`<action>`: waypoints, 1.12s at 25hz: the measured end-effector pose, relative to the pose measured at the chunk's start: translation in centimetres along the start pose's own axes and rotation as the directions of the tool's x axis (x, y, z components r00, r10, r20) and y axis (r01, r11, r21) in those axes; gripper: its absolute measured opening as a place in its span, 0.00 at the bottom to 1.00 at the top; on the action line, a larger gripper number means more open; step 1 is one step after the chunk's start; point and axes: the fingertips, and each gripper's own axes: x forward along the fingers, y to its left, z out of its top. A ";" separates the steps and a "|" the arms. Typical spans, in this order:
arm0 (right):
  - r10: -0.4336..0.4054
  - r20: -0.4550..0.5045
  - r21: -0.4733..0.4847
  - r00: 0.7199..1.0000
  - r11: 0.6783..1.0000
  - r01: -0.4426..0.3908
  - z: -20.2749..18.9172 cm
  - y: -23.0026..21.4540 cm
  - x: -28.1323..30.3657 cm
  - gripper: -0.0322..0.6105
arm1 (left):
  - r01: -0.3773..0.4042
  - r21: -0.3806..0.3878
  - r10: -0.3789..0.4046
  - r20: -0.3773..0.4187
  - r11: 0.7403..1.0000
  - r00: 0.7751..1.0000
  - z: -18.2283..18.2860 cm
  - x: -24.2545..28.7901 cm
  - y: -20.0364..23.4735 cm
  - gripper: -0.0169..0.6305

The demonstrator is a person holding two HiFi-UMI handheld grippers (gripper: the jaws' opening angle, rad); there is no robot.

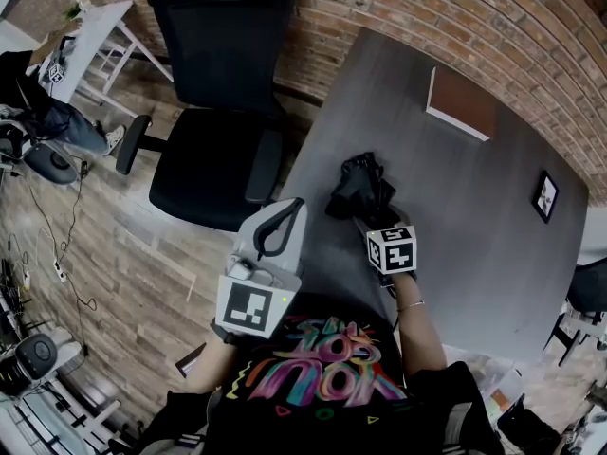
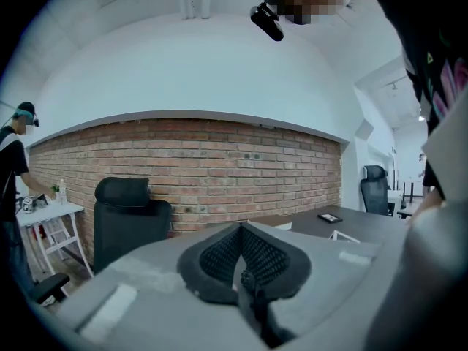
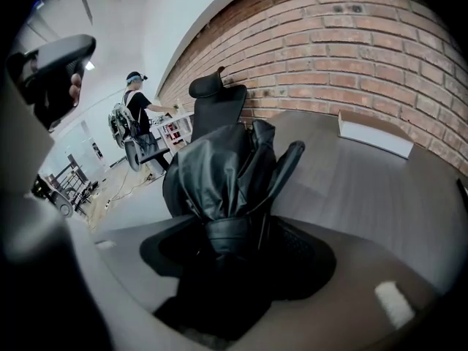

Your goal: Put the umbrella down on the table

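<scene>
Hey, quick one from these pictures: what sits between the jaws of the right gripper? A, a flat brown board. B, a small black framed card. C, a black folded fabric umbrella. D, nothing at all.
C: the right gripper view shows the black folded fabric umbrella standing between the wide-set jaws of the right gripper, above the dark grey table.

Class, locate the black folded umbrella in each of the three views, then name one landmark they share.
Head view: umbrella at centre, over the grey table.
Left gripper view: not in it.
Right gripper view: centre, between the jaws of the right gripper.
Shared landmark: the black office chair, by the brick wall.
</scene>
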 end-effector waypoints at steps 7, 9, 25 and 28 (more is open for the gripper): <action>-0.017 0.031 0.048 0.999 0.999 0.015 -0.4 0.2 -1.6 0.49 | 0.024 0.007 -0.024 0.015 1.000 1.000 0.3 -0.3 -0.1 0.03; -0.015 0.046 0.063 0.999 0.998 0.012 -0.3 0.2 -2.2 0.48 | 0.035 0.010 -0.035 0.020 0.999 0.999 0.4 -0.2 -0.3 0.03; -0.094 0.374 0.124 0.923 0.991 0.051 5.8 1.1 -12.0 0.38 | 0.157 0.030 -0.158 0.033 0.987 0.987 1.1 0.8 -2.5 0.03; -0.108 0.464 0.110 0.879 0.992 0.064 7.8 1.1 -15.0 0.35 | 0.178 0.037 -0.180 0.035 0.983 0.983 1.2 1.4 -3.0 0.03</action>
